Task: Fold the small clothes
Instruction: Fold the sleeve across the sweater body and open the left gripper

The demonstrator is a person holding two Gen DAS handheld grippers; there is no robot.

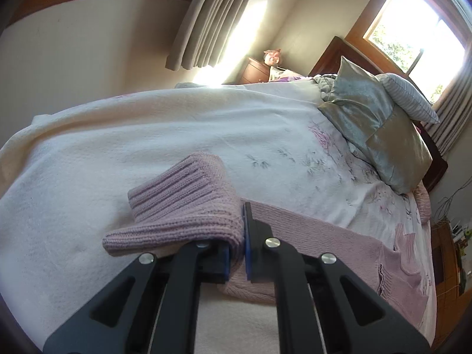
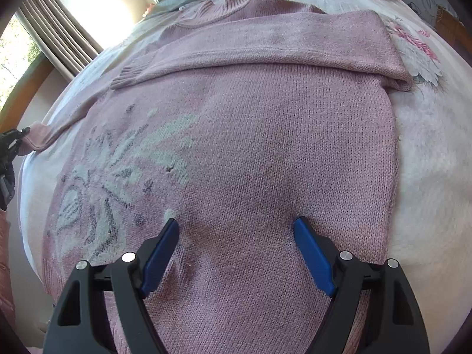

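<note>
A pink knitted sweater [image 2: 280,147] lies flat on the bed, with a pale flower pattern [image 2: 118,171] on its left part. One sleeve [image 2: 265,50] is folded across the upper body. My right gripper [image 2: 236,221] hovers open just above the sweater's lower body, nothing between its blue pads. My left gripper [image 1: 240,230] is shut on the ribbed cuff of the other sleeve [image 1: 183,206], which is lifted off the bedspread. In the right wrist view the left gripper [image 2: 11,141] appears at the far left edge, holding that cuff [image 2: 38,135].
A white bedspread [image 1: 147,135] with faint floral print covers the bed. Silver-gold pillows [image 1: 374,124] and a striped pillow [image 1: 410,97] sit at the headboard. Beyond are a wooden nightstand [image 1: 256,70], curtains [image 1: 212,20] and a bright window [image 1: 419,35].
</note>
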